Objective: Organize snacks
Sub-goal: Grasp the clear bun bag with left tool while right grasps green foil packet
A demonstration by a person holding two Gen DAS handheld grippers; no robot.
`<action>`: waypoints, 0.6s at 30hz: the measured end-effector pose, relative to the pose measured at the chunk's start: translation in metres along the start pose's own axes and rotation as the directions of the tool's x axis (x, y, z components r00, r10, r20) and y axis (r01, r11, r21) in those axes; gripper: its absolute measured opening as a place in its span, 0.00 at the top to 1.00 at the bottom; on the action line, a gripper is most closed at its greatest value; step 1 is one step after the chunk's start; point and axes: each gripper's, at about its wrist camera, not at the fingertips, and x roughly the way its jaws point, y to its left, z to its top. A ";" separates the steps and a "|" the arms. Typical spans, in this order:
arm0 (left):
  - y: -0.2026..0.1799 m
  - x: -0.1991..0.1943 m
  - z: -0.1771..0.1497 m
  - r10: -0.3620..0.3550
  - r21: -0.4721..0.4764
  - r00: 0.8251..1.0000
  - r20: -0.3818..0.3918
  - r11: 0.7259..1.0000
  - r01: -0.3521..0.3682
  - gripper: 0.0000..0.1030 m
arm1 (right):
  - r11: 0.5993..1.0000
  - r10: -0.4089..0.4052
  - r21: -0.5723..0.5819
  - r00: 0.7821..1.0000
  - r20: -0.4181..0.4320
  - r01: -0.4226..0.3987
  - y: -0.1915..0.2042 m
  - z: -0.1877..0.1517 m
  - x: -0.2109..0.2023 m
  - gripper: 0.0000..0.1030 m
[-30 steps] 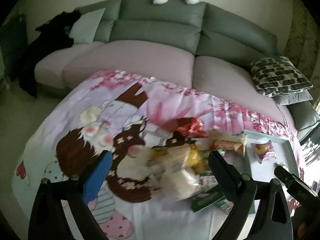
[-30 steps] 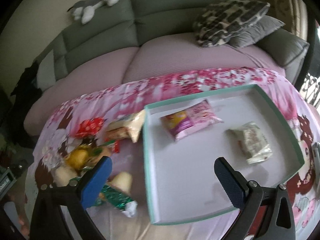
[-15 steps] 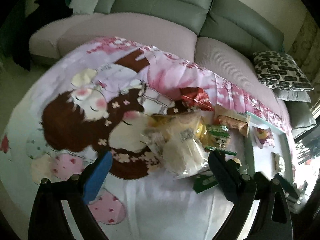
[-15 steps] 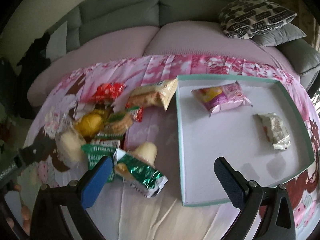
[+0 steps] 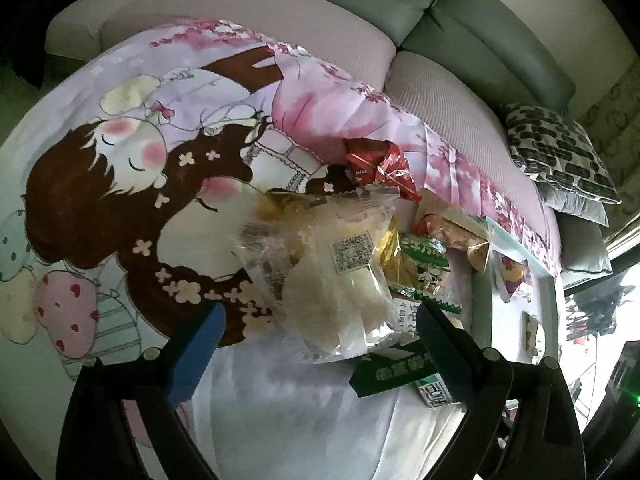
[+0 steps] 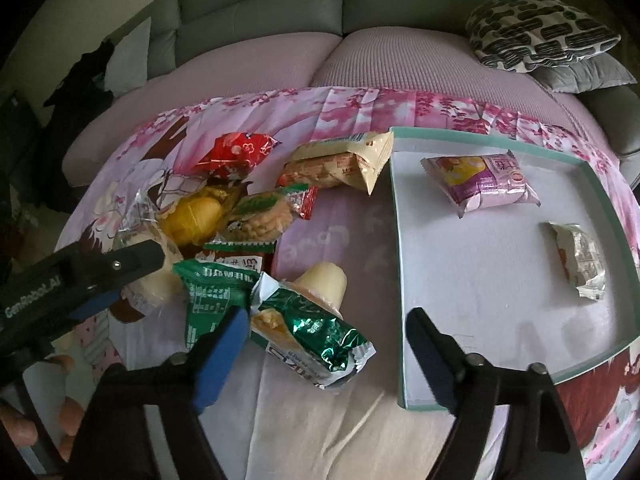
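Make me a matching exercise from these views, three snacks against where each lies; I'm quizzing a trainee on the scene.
Things:
1. purple packet
2. red packet
3. clear bag

Places:
a. between the open left gripper fingers
b. inside the tray
c. on the cloth at the pile's far edge, outside the tray

Pairs: 1-b, 2-c, 3-a

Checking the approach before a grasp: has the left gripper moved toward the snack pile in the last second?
Yes. The left gripper has closed in on the clear snack bag, which now lies between its open fingers; the sofa has slid upward.
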 end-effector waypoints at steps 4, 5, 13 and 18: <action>0.005 0.009 0.002 -0.025 -0.041 0.999 -0.021 0.999 0.024 0.13 | 1.000 0.017 -0.004 1.000 0.007 -0.017 0.003 0.001 -0.002 0.25; 0.007 0.012 0.002 -0.026 -0.053 0.999 -0.027 0.998 0.025 0.15 | 1.000 0.021 -0.010 1.000 0.006 -0.021 0.005 0.001 -0.001 0.30; 0.014 0.025 0.003 -0.067 -0.112 0.996 -0.059 0.992 0.060 0.25 | 0.999 0.033 -0.037 0.999 -0.035 -0.034 0.012 -0.004 0.007 0.36; 0.010 0.021 0.003 -0.085 -0.103 0.995 -0.043 0.991 0.080 0.39 | 0.998 0.040 -0.047 0.998 -0.046 -0.042 0.015 -0.006 0.007 0.38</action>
